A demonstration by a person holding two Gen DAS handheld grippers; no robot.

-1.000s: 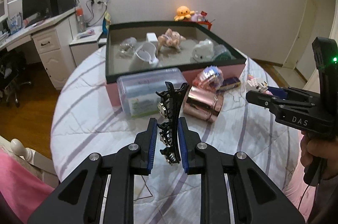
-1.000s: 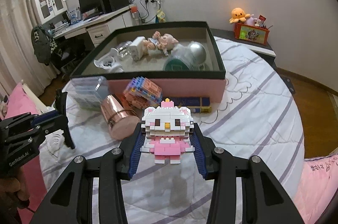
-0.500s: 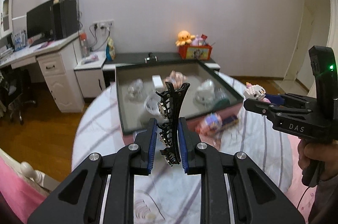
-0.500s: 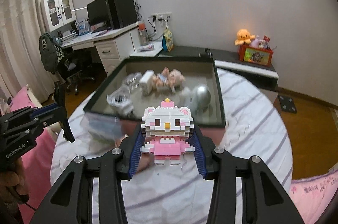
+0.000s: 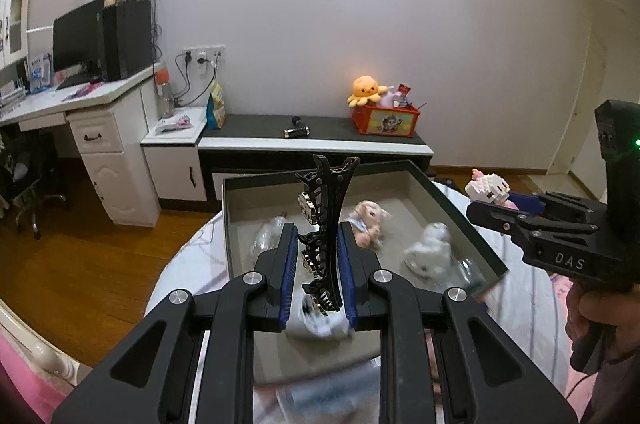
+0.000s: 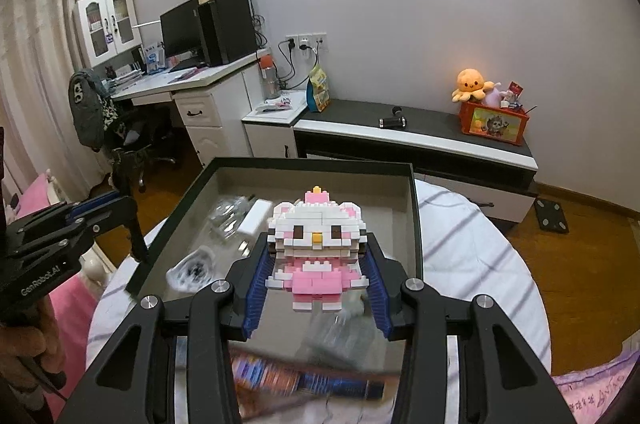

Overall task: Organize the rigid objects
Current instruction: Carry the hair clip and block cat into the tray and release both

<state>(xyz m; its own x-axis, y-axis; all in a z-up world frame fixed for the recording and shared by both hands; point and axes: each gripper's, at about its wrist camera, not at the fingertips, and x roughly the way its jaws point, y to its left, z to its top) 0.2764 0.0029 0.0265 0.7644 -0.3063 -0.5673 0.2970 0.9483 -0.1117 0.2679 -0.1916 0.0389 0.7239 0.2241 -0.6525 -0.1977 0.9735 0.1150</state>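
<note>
both loads ride over the box: left gripper pinching the black hair claw, right gripper clamping the block cat; lower each onto bare floor near the box's front edge.

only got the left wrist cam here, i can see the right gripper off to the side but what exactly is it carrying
Observer: The right gripper is shut on a block-built cat figure, white head, pink dress, upright.
Operator: is it over the box yet
Observer: Yes, in the right wrist view the figure sits in front of the open box interior.
Operator: anything in the box i'm missing
Observer: A white rectangular block lies behind the figure's head, beside a clear blurred item.
</note>
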